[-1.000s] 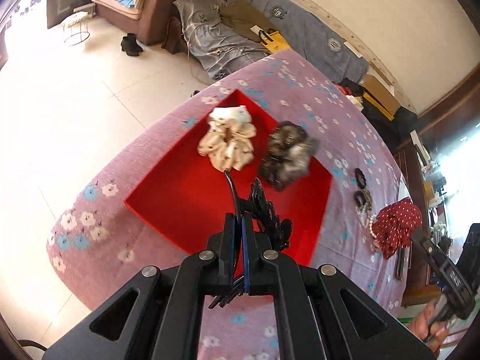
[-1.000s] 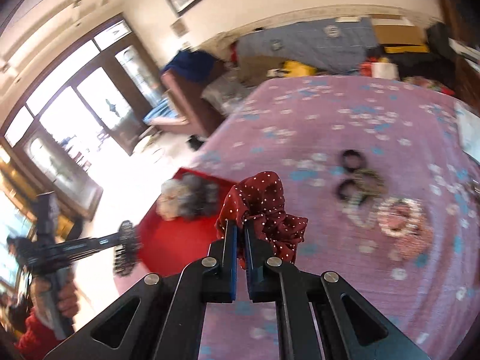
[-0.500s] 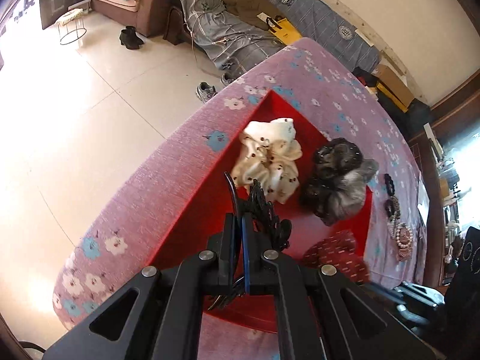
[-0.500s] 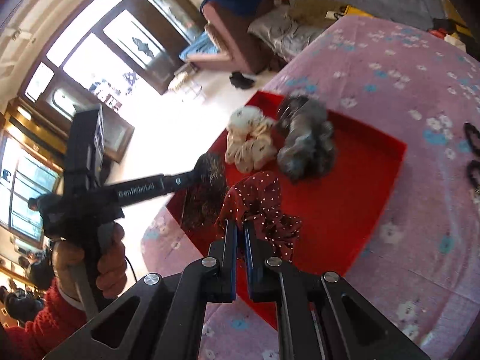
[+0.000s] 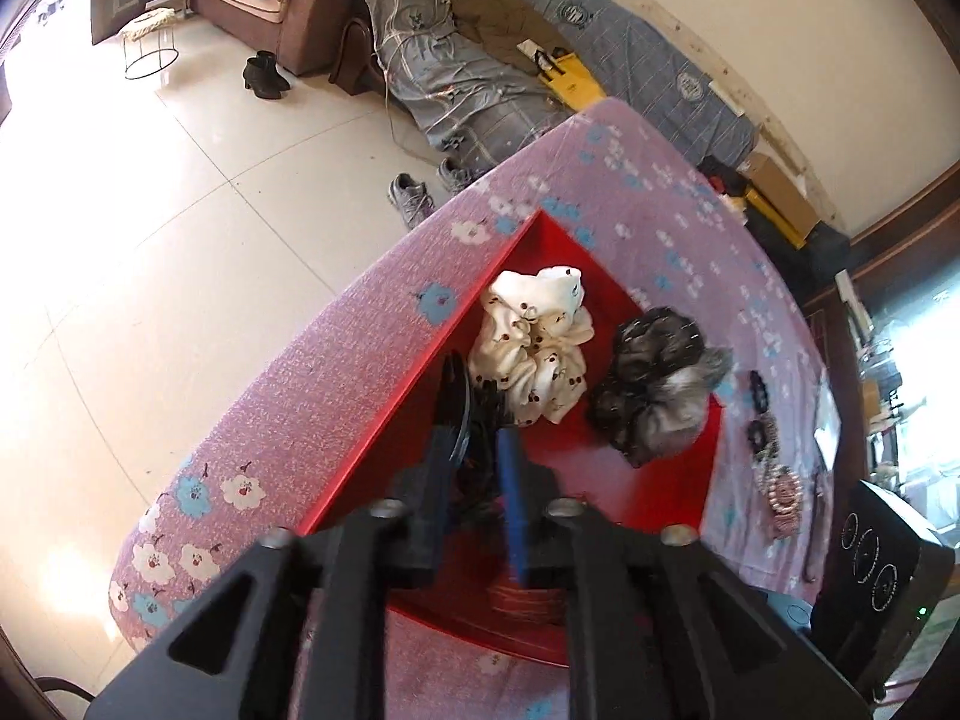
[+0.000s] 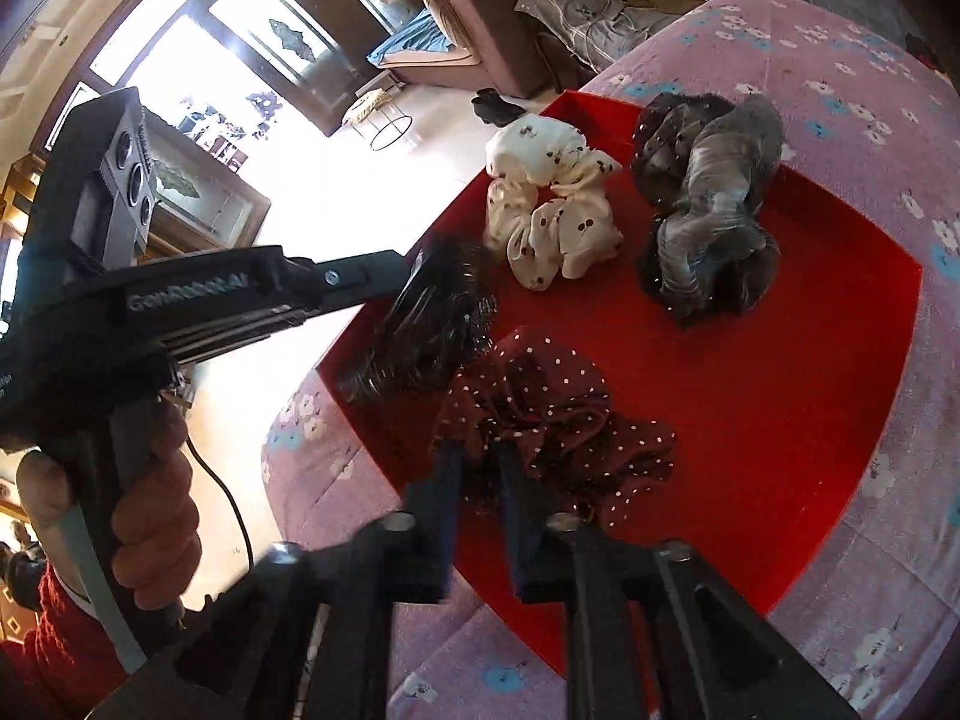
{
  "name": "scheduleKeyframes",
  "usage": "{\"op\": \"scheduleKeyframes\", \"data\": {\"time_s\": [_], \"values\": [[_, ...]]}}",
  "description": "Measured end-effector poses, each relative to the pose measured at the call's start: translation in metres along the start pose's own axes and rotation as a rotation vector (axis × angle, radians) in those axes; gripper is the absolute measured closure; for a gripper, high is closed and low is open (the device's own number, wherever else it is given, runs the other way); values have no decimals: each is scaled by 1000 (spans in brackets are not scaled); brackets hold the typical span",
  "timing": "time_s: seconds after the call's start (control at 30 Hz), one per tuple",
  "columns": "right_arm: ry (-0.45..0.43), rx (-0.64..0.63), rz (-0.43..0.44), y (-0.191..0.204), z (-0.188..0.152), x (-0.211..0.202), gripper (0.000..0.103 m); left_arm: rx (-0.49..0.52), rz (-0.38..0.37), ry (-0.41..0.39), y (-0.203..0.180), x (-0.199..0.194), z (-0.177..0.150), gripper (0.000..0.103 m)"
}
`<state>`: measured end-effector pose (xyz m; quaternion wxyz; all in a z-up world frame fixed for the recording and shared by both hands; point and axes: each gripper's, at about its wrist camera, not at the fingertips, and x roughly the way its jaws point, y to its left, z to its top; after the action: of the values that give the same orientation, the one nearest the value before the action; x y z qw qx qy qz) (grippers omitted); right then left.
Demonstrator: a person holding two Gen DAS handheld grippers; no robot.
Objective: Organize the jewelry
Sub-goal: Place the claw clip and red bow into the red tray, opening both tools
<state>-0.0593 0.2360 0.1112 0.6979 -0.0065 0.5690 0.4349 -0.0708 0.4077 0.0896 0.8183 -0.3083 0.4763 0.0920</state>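
Over the near-left corner of the red tray [image 5: 660, 498], my left gripper [image 5: 474, 438] has its jaws opening. A black hair clip [image 5: 465, 414] sits loose between the fingers, leaning on the left one. In the right wrist view the clip [image 6: 432, 312] is a blur at the left gripper's [image 6: 414, 276] tip. My right gripper [image 6: 480, 456] is also opening. A dark red dotted scrunchie [image 6: 558, 420] rests on the tray floor [image 6: 750, 420], with a fold between the parted fingers. A cream scrunchie [image 5: 534, 348] and a grey-black scrunchie [image 5: 660, 396] lie further in.
The tray sits at the edge of a table with a purple flowered cloth [image 5: 336, 372], above a tiled floor [image 5: 180, 228]. Hair ties and bead bracelets [image 5: 780, 492] lie on the cloth to the right. A hand [image 6: 150, 480] holds the left gripper's handle.
Both grippers were shut on their items and now stand parted. The right one carried the red scrunchie from the cloth into the tray and lowered it; the left one moved closer over the tray corner.
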Motion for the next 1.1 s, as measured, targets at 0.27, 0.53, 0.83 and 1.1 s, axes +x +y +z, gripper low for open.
{"op": "scheduleKeyframes", "data": {"time_s": [0.27, 0.53, 0.83, 1.1], "values": [[-145, 24, -139, -25, 25, -55, 71, 13, 22, -107, -4, -54, -9, 72], [-98, 39, -222, -48, 68, -5, 74, 60, 153, -134, 0, -73, -30, 72], [-97, -11, -193, -33, 91, 11, 74, 13, 253, -157, 16, -90, -52, 72], [-207, -42, -208, -42, 46, -59, 61, 29, 342, -162, -8, -92, -61, 72]]}}
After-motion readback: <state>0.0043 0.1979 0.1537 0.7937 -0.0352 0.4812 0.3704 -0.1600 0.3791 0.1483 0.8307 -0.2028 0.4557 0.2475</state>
